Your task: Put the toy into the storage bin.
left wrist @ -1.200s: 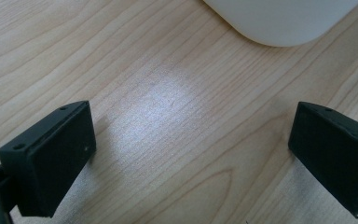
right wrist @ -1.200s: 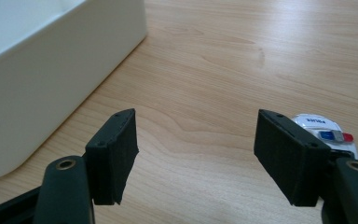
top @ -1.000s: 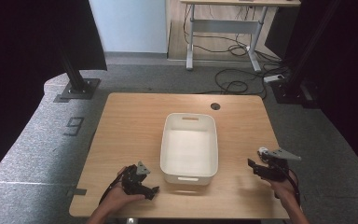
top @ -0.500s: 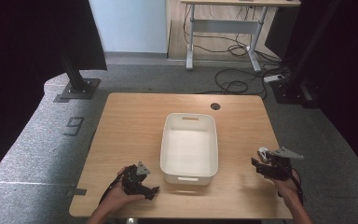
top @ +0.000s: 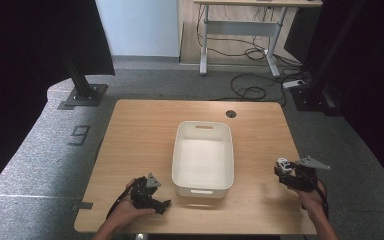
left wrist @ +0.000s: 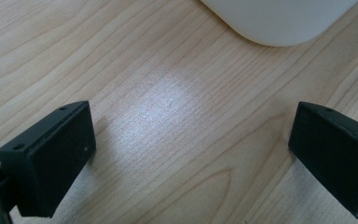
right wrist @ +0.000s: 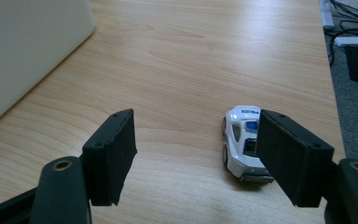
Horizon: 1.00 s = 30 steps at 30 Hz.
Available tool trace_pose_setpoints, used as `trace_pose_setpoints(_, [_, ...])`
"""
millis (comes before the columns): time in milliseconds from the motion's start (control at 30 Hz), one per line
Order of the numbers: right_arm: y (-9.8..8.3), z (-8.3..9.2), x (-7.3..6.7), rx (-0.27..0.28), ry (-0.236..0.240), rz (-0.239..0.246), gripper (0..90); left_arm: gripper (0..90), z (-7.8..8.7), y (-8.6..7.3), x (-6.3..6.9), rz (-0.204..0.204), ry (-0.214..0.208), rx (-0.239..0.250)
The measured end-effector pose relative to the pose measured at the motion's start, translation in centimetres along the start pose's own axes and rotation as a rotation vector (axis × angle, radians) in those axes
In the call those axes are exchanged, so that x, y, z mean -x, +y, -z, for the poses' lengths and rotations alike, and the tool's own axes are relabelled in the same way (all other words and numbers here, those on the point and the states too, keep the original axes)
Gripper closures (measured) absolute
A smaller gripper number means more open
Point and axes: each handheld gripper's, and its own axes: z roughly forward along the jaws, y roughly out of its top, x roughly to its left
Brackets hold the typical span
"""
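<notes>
Reading "POLICE", white toy car (right wrist: 242, 142) sits beside right hand-held gripper (right wrist: 196, 156).

Wooden table (top: 145, 130) sitting on grey carpet (top: 40, 150), round cable hole (top: 231, 114) showing near its far edge. White tub (top: 203, 187) sitting mid-table, handle slots at its near and far ends, nothing lying inside. Black stand base (top: 82, 95) standing off the far-left corner, "9" marker (top: 79, 135) lying on the carpet beside the table. White-legged desk (top: 240, 27) standing behind, black cables (top: 252, 85) trailing under it.
</notes>
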Motion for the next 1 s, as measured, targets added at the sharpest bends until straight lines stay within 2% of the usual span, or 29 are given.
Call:
trace_pose_setpoints(167, [0.0, 0.0, 0.5, -0.007, -0.014, -0.007, 29.4, 0.8, 0.0, 0.0, 0.0, 0.0, 0.0, 0.001])
trace_pose_setpoints(233, [-0.1, 0.0, 0.7, -0.014, -0.037, -0.012, 30.8, 0.8, 0.0, 0.0, 0.0, 0.0, 0.0, 0.001])
trace_pose_setpoints(833, [-0.4, -0.5, 2.2, -0.055, -0.064, -0.061, 33.3, 0.7, 0.0, 0.0, 0.0, 0.001, 0.001, 0.001])
trace_pose_setpoints(1000, [-0.5, -0.9, 2.2, -0.07, -0.065, -0.058, 33.0, 0.7, 0.0, 0.0, 0.0, 0.003, 0.003, -0.001])
